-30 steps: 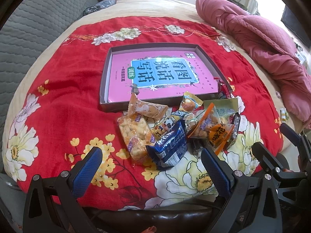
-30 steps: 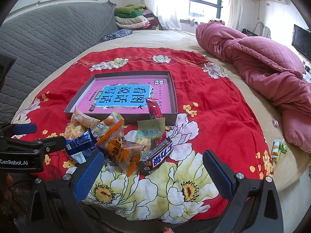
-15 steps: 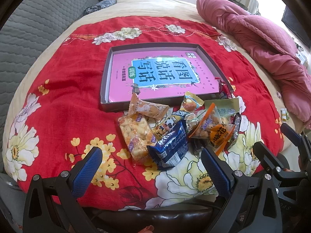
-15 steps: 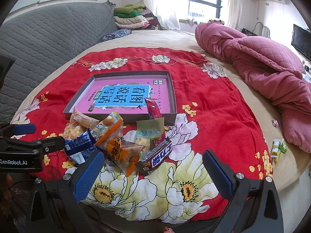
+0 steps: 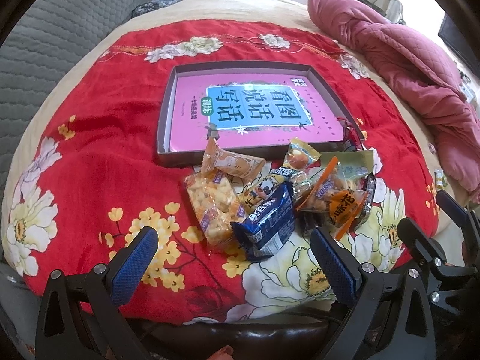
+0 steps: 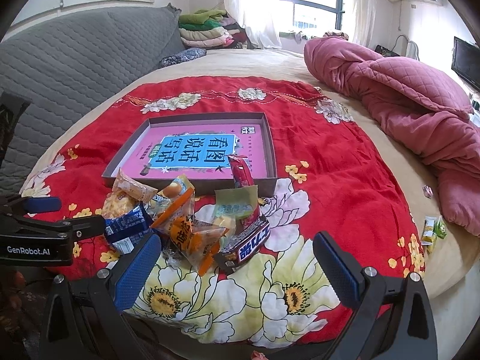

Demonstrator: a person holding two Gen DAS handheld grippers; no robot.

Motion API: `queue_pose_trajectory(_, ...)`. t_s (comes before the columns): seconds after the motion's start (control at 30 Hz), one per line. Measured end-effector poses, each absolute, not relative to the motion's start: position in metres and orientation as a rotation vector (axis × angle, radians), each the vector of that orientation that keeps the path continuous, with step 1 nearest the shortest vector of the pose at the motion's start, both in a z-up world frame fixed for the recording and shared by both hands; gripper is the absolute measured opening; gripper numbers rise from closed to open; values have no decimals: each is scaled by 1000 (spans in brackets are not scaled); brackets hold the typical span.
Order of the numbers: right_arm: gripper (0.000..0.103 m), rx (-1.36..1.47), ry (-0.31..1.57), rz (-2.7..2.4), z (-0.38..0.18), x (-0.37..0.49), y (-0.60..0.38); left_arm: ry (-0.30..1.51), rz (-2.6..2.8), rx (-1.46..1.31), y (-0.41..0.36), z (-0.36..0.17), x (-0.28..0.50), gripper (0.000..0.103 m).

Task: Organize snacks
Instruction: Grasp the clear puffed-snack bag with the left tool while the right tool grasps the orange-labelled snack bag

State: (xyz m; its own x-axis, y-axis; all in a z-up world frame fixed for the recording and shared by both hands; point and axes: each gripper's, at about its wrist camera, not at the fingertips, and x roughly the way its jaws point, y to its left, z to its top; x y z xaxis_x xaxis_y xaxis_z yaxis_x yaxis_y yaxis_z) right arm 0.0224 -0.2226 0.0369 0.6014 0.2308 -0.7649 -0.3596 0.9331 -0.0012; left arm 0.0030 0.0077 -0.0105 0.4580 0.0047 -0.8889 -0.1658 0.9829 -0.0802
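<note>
Holding both grippers low over the near edge of the red cloth [image 5: 99,138], we keep the left gripper [image 5: 234,258] spread wide with nothing between its blue pads, and the right gripper [image 6: 237,267] just as wide and empty. Our snack pile [image 5: 279,198] lies on the cloth just beyond the fingertips, against the near wall of the tray [image 5: 164,111]. Inside the tray lies a pink book [image 5: 255,111] that covers most of its floor. At the left of the pile we see a clear bag of puffs [image 5: 210,201], with a blue packet [image 5: 267,225] beside it, nearest the left gripper. An orange-trimmed bag [image 6: 192,234] sits in the middle of the pile, touching a dark bar [image 6: 246,246] on its right side, which lies closest to the right gripper. A green packet [image 6: 237,204] stands behind the bar, and a red stick [image 6: 241,171] leans over the tray's near wall at its right corner. A peach wrapper [image 5: 231,162] rests against that same wall further left. Near the right edge of the bed [image 6: 270,60], off the cloth, lie two small green packets [image 6: 433,229], well apart from the pile. A pink quilt [image 6: 405,90] is bunched along the bed's far right side.
</note>
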Motion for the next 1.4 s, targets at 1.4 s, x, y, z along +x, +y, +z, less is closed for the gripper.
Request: queue_pose_trajectory(1.4, 101, -334, 896, 533, -7, 41, -170, 1195, 202, -353, 69, -57, 37, 101)
